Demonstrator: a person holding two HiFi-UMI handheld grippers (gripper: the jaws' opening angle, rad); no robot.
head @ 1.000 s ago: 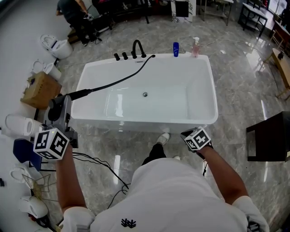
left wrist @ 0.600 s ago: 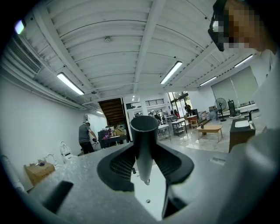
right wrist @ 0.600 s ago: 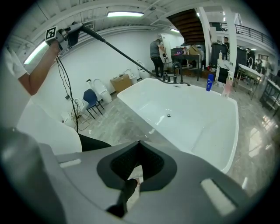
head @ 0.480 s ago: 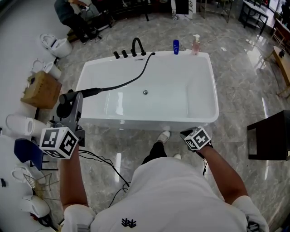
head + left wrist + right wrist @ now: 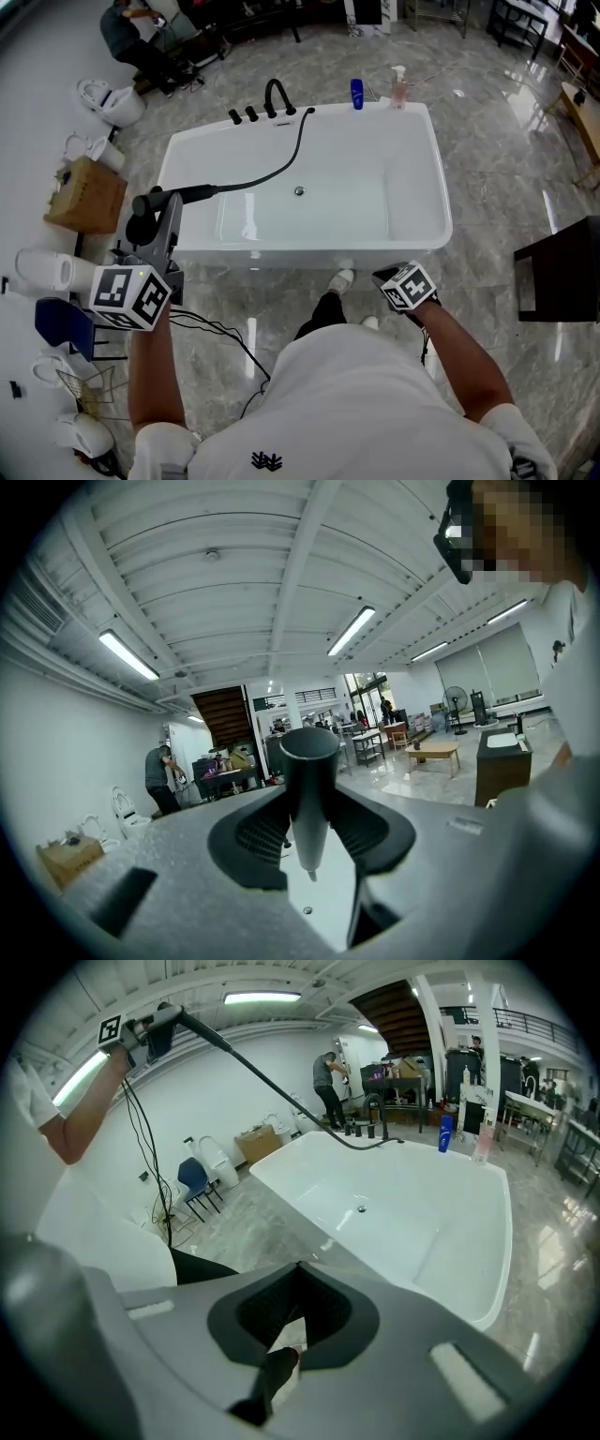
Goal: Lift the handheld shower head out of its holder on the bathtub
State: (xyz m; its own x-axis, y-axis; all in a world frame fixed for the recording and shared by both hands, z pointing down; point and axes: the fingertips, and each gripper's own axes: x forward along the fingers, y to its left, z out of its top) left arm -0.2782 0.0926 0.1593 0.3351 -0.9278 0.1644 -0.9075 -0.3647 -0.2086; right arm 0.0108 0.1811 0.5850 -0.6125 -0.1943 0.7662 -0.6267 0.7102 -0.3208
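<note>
In a wide hall with a grey marble floor point(image 5: 506, 169), we stand at the near rim of a white bathtub point(image 5: 309, 255). The black shower head point(image 5: 178, 196) lies roughly level above the tub's left end, its handle pointing inward and its hose point(image 5: 272, 173) trailing to the far rim. Our left gripper point(image 5: 165, 214) clamps it; the right gripper point(image 5: 298, 1271) hangs closed and empty.

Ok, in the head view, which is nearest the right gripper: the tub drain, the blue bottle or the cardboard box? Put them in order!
1. Drain: in the bottom of the tub, up and left of the right gripper.
2. Blue bottle: on the tub's far rim.
3. Cardboard box: on the floor past the tub's left end.
</note>
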